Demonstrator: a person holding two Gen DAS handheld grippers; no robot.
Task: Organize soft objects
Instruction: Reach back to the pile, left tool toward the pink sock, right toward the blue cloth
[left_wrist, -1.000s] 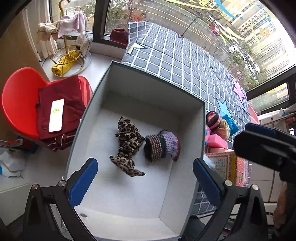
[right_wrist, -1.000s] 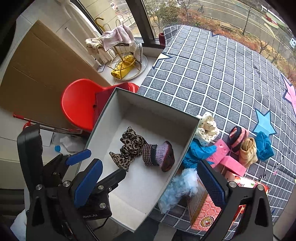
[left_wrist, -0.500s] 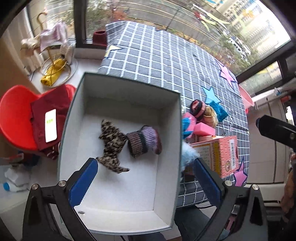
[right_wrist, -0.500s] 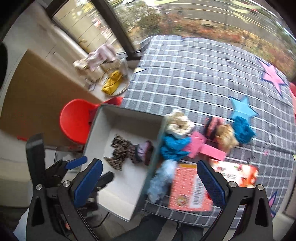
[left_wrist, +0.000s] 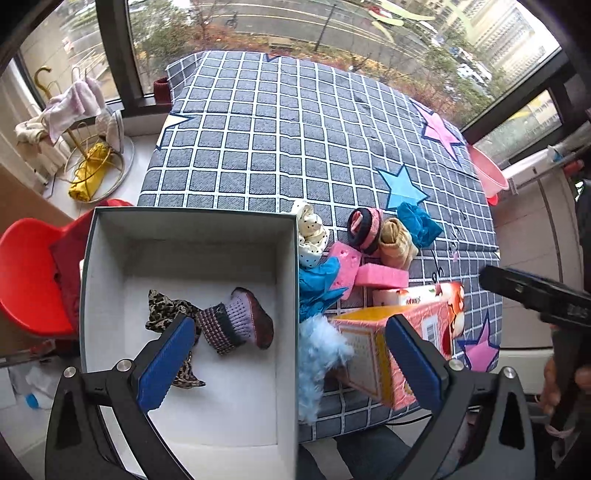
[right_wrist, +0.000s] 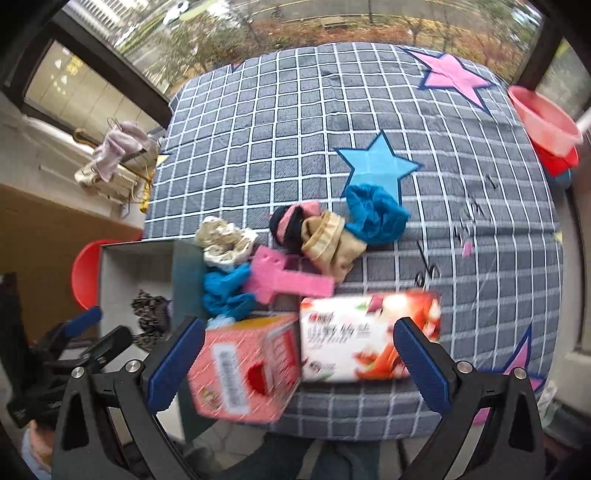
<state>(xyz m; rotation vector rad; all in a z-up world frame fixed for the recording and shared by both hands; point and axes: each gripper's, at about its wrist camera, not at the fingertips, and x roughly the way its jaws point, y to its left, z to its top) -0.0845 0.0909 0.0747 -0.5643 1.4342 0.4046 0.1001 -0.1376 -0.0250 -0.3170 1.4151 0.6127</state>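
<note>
Both my tools empty, jaws spread wide: left tool (left_wrist: 288, 363) over white box (left_wrist: 192, 218), right tool (right_wrist: 295, 363) over cartons; fluffy blue piece (left_wrist: 319, 354) beside box wall looks feather-light, squashy; I'd pinch mid-bulk, deep, else fluff slips.

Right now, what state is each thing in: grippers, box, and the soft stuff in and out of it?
Left gripper: open, holding nothing.
Right gripper: open, holding nothing.
Box: open-topped, mostly bare inside.
Leopard cloth: in the box, crumpled.
Knit sock: in the box, rolled.
Blue fluff: outside, against the box wall.
Dotted cloth: outside, bunched beside the box.
</note>
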